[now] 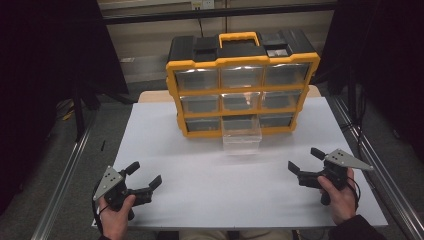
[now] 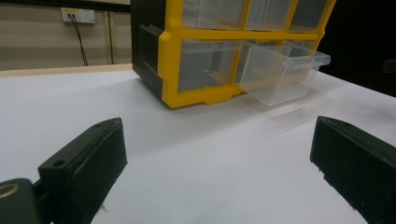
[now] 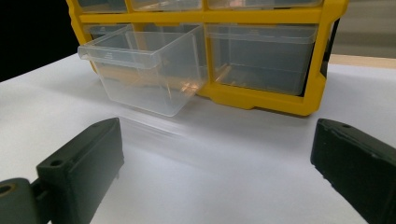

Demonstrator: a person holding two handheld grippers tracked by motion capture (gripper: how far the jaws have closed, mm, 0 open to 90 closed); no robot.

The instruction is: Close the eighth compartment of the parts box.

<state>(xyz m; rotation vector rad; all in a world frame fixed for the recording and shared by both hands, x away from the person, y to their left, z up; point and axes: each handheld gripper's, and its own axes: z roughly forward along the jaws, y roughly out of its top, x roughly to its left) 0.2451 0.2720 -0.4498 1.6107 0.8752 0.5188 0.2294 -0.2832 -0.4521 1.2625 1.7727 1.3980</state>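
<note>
Both your grippers, left [image 1: 144, 182] and right [image 1: 306, 166], are spread wide and empty, well short of the cabinet [image 1: 242, 85]. The bottom-middle drawer [image 1: 242, 136] hangs out of it. Push off-centre and the drawer could jam, or the cabinet slide.

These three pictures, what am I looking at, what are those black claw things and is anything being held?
A person sits at a white table, holding a tool in each hand: the left hand-held gripper and the right hand-held gripper. Both are open and hold nothing. One picture comes from a camera overhead. The other two come from cameras riding on each gripper, so its black jaws rise from the bottom. On the table stands a yellow and black plastic organiser with clear drawers. Its bottom middle clear plastic drawer is pulled out.
</note>
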